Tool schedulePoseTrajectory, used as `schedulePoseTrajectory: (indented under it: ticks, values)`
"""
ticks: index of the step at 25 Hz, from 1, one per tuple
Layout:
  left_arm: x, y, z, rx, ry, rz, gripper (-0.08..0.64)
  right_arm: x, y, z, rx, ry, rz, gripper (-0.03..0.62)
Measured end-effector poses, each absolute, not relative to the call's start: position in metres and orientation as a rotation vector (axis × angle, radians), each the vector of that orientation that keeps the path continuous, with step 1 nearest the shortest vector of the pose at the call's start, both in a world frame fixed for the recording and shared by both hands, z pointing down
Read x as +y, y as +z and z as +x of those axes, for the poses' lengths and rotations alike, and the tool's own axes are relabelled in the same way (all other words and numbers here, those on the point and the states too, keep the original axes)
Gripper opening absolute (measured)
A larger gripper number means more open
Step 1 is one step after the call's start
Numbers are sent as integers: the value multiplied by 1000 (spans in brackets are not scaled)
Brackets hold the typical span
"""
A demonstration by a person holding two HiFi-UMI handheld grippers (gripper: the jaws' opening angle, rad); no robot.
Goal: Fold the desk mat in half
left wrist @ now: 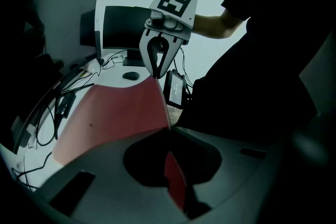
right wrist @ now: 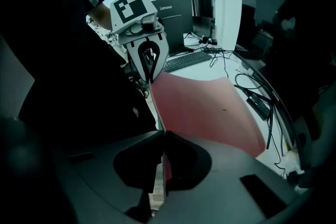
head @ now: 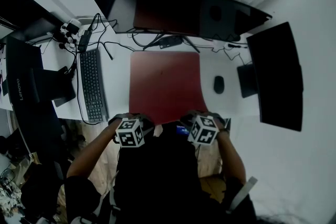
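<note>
The left gripper (left wrist: pixel 169 136) and right gripper (right wrist: pixel 164 136) each pinch a near corner of the dark-red rectangular desk mat (head: pixel 165 84) (edge raised). Rest lies flat.

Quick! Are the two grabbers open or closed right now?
Left gripper: shut on the near edge of the dark red rectangular desk mat.
Right gripper: shut on the same mat's near edge.

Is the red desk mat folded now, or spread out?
Spread, not folded: the desk mat lies open; left claw and right claw pinch its raised near edge.
</note>
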State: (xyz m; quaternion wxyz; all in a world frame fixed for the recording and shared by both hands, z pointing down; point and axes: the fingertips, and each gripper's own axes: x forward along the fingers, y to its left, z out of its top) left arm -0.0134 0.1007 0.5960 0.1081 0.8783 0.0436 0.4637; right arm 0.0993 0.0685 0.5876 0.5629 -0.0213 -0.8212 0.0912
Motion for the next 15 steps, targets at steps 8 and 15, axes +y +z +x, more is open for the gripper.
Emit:
schedulePoseTrajectory:
  ticks: [8, 15]
  values:
    - [113, 584, -15, 130, 1320, 2591, 17, 84, 577, 99, -1928, 204, -79, 15]
    - [85, 580, -18, 26, 1306, 2615, 17, 61, 576, 98, -1927, 170, -22, 15]
